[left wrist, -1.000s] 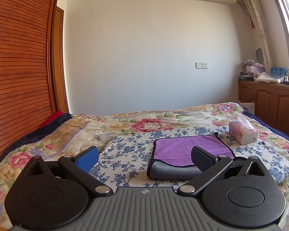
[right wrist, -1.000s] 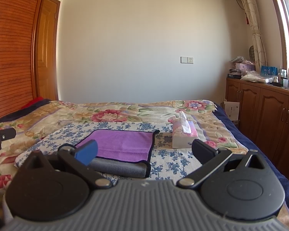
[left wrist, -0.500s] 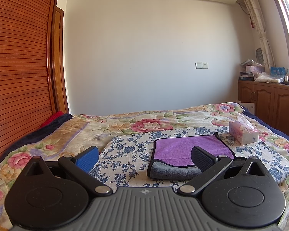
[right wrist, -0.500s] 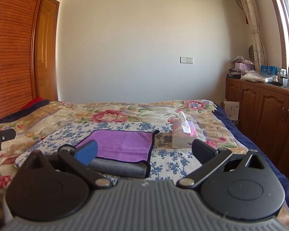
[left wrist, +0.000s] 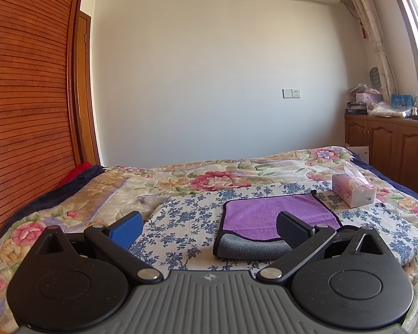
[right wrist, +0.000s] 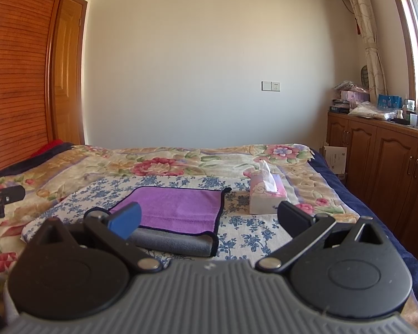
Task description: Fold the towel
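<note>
The towel [right wrist: 178, 208] is lying folded on a cloth [right wrist: 242, 239] spread over the bed [right wrist: 181, 161]. A tissue box [right wrist: 266, 197] is sitting just right of the towel. Cabinets [right wrist: 381, 164] are standing right of the bed.

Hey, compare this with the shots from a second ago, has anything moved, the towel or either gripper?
Nothing visibly changed. The purple towel lies folded on the blue-flowered cloth as before, the tissue box sits beside it, and the left gripper and right gripper remain open and empty, held back from the towel.
</note>
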A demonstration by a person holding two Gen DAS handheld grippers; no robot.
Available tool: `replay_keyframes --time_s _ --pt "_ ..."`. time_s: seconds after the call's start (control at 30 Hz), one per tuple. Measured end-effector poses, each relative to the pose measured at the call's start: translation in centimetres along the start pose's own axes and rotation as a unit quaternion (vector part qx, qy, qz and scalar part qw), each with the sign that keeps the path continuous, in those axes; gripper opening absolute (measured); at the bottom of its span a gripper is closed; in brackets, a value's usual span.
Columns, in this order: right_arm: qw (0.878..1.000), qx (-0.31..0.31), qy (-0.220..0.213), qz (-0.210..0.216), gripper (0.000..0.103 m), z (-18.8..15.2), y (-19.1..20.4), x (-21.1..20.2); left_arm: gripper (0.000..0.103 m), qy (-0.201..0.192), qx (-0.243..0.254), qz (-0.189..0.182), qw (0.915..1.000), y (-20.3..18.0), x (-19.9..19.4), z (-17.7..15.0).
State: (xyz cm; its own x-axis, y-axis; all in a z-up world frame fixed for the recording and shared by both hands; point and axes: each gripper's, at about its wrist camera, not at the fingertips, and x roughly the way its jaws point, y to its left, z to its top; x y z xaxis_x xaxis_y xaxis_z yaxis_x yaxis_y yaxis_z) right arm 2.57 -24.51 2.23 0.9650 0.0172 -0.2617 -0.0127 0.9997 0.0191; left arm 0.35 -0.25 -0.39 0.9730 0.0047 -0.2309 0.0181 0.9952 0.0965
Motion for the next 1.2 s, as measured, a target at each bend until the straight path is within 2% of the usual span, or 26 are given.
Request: replay_keyframes --time_s 0.77,1.2 --pt "1.000 0.007 0.013 -0.002 0.103 0.0 -0.3 1.8 0.103 0.018 0.007 -0.008 0.9998 -0.1 2.5 0.1" --pt "0.999 0.001 0.032 -0.004 0.103 -0.1 -0.3 3.6 0.103 0.040 0.015 -0.029 0.9987 -0.8 3.4 0.0"
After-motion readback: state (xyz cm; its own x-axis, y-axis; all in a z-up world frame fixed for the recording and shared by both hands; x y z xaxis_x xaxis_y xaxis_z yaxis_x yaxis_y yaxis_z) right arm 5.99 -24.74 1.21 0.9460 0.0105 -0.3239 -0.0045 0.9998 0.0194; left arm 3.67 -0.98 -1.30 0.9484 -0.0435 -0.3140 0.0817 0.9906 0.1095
